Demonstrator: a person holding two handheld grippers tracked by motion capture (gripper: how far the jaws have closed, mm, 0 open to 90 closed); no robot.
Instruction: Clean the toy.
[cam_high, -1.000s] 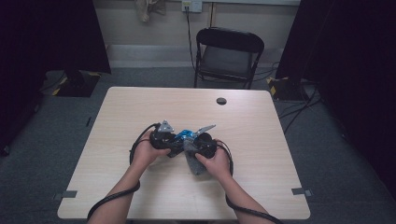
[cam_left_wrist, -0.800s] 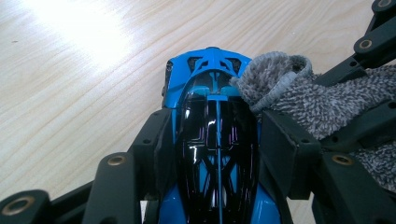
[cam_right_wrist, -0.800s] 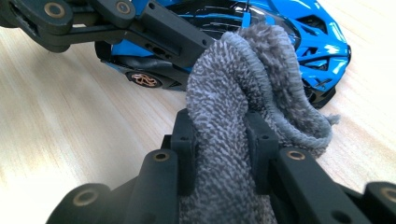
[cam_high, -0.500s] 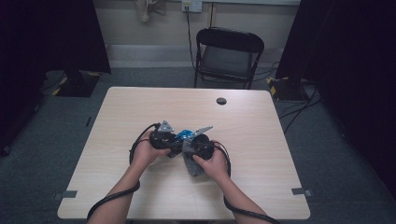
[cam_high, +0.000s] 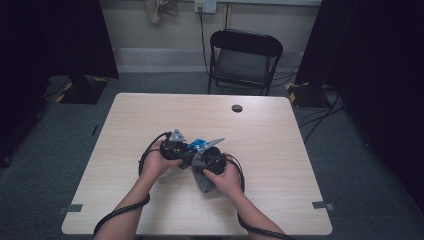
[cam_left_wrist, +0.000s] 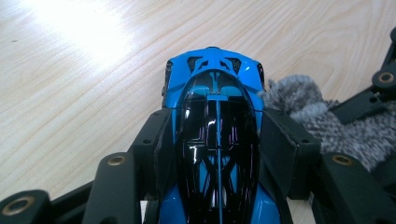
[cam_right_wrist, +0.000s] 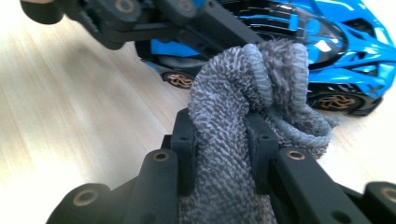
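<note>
Blue toy car (cam_left_wrist: 212, 140) is clamped in left gripper (cam_left_wrist: 212, 149) jaws, grey cloth (cam_right_wrist: 243, 140) pinched tight in right gripper (cam_right_wrist: 224, 144) & pressed to the bodywork, so wiping prob midway, rest of car tbd.

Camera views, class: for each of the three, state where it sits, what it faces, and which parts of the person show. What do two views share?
High view: above the table, looking down; forearms, both hands.
Left gripper view: rides the left gripper, facing the blue toy car between its jaws.
Right gripper view: rides the right gripper, clamping the grey cloth.
Shared: both gripper views show car and cloth.
</note>
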